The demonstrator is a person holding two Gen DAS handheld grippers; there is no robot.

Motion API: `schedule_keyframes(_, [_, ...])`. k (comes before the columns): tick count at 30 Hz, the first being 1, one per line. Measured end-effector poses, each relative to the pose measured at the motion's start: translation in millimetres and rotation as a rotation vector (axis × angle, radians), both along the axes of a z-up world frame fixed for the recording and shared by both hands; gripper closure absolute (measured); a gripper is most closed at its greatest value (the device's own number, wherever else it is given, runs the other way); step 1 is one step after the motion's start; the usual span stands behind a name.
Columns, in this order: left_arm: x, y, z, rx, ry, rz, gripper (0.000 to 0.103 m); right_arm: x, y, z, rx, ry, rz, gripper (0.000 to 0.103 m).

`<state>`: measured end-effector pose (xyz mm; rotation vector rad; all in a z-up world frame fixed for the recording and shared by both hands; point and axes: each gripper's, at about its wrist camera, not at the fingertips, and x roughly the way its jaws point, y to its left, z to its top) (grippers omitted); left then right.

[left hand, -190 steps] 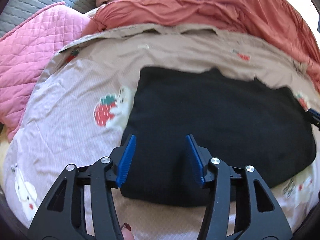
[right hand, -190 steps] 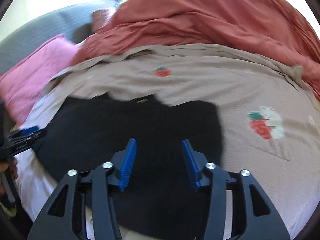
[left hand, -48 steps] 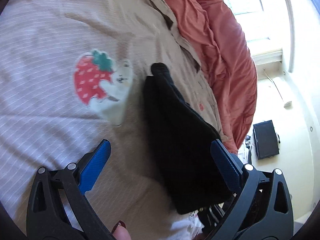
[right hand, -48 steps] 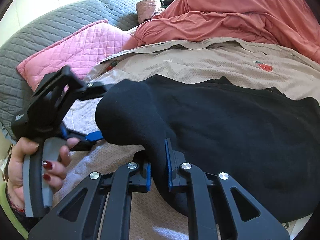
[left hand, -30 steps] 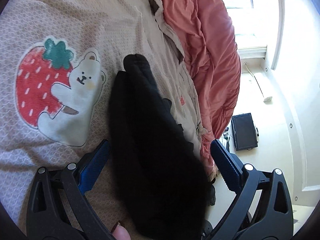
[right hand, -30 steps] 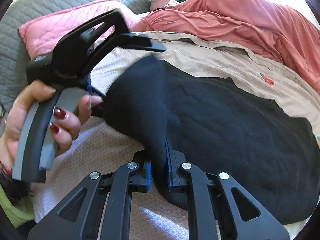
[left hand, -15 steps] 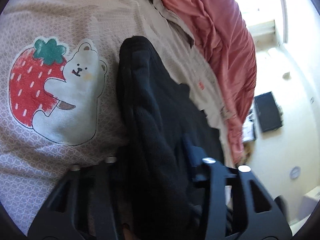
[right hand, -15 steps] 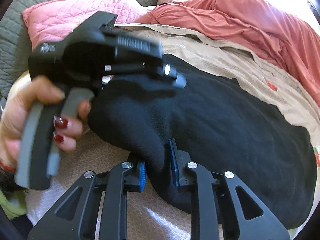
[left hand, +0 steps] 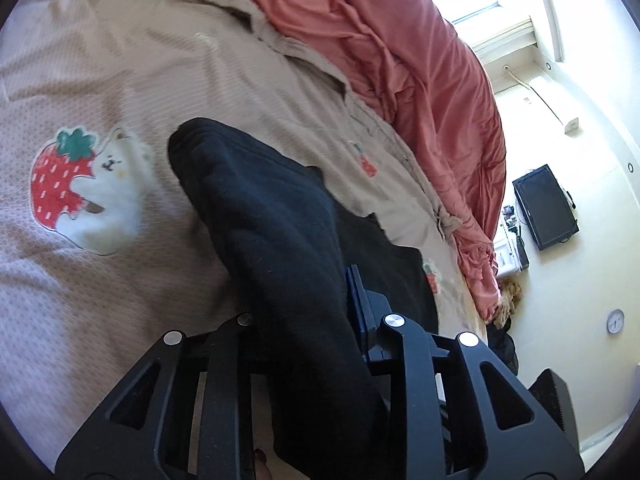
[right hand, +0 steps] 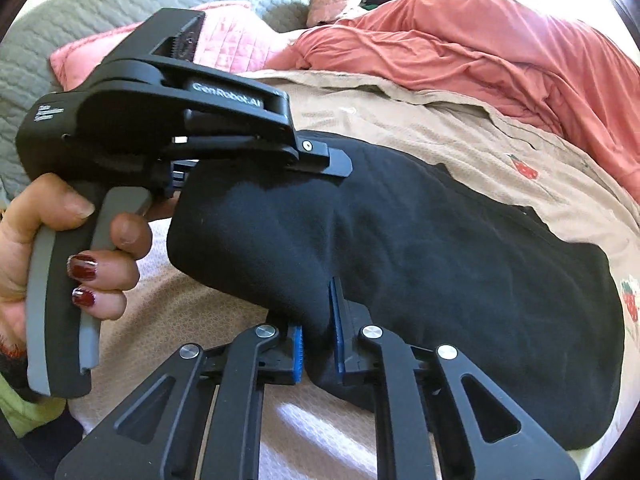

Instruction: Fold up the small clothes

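Garment (right hand: 460, 264) | black, on bed (left hand: 120, 80) | left tongs (left hand: 304, 320) just clamped its edge | right tongs (right hand: 318, 336) gripping near edge | fold ready to lift

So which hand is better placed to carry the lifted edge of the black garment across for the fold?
Probably left: its gripper clamps the black fleece garment at the raised corner, while the right gripper pinches lower on the same edge.
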<state>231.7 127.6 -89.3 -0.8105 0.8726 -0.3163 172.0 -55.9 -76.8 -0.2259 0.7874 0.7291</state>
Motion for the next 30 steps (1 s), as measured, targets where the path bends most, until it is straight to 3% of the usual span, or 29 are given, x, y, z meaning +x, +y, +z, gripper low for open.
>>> schedule_keyframes(9, [18.8, -70.6, 48.9, 0.153, -0.01, -0.066, 0.086, 5.6, -64.5, 23.9, 0.134, -0.01, -0.093, 0.094])
schedule_keyframes(17, [45.4, -142.3, 72.4, 0.251, 0.01, -0.125, 0.086, 14.7, -133.7, 39.9, 0.232, 0.006, -0.212, 0.094])
schedule_keyframes(26, [70.5, -231.5, 63.7, 0.383, 0.062, -0.229, 0.084, 29.2, -209.2, 23.8, 0.354, 0.181, -0.379, 0.094])
schedule_keyframes(30, [78.6, -255.9, 52.1, 0.37, 0.091, -0.279, 0.063, 32.6, -231.7, 3.6, 0.421, 0.291, -0.462, 0.094])
